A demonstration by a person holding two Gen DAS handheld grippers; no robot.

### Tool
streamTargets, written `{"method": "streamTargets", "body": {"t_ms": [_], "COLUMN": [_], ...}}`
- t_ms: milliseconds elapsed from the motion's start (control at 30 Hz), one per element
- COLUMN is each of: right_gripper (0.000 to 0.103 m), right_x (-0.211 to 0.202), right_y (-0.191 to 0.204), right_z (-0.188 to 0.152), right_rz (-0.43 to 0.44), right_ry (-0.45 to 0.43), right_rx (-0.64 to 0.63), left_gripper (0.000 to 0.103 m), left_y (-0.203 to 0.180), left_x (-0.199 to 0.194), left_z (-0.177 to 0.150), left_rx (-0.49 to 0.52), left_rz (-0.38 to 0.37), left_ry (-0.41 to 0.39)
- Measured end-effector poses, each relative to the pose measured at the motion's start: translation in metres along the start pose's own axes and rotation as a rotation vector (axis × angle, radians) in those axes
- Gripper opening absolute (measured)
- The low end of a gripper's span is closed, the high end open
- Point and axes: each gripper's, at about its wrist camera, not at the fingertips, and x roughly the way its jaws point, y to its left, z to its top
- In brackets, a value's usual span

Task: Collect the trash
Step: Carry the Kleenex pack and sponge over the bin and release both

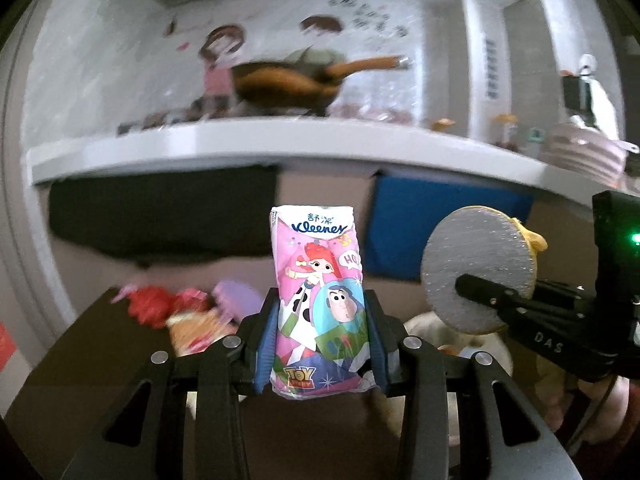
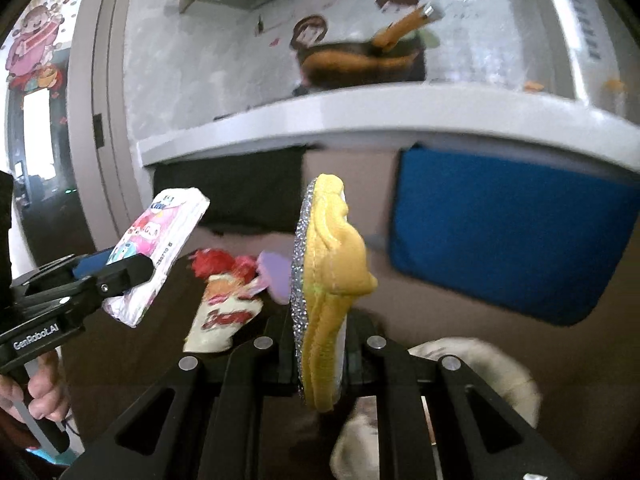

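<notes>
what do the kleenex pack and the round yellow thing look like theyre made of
The kleenex pack, held in the left tool, looks like thin glossy plastic film over soft tissues: its printed wrap creases and shines. The round yellow thing, held in the right tool, seems to be plush fabric with stitched seams, a glittery silver rim and a flat grey back, perhaps felt.

Tissue pack (image 1: 318,300): pink and white, blue lettering, cartoon figures in red, teal and green; black-spotted white patch.
Round patch (image 2: 326,292): yellow plush face, silver glitter edge; back (image 1: 480,268) grey glitter.
Gripper pads (image 1: 267,344): blue; frames black.
Table (image 1: 80,360): dark brown.
Wrappers (image 2: 224,312): red, cream with red print, one lilac.
Cushion (image 2: 512,232): solid blue.
Counter (image 1: 280,140): white.
Pan (image 1: 288,84): brown, orange handle.
Wall (image 2: 200,40): white with cartoon stickers.
</notes>
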Motion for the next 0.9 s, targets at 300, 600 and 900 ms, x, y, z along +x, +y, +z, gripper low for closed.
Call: {"method": "streamTargets", "body": {"t_ms": [300,600,900], "right_gripper": [0.013,0.013,0.013], "right_x": [-0.049,-0.061,-0.052], "right_y": [-0.048,-0.083,-0.112], "right_z": [0.011,-0.003,-0.028], "right_rz": [-0.121,-0.171,-0.179], "right_ry": [-0.07,-0.069,-0.032], "right_rx": [0.016,0.08,0.137], "left_gripper": [0.04,0.04,0.04], "left_y": [-0.064,-0.103,-0.113], "left_x": [0.02,0.051,0.084], "left_z": [0.021,0.007,-0.015], "left_rx": [0.021,0.037,0.042], "left_rz": [-0.095,-0.152,-0.163], "left_ry": [-0.017,0.041,0.118]}}
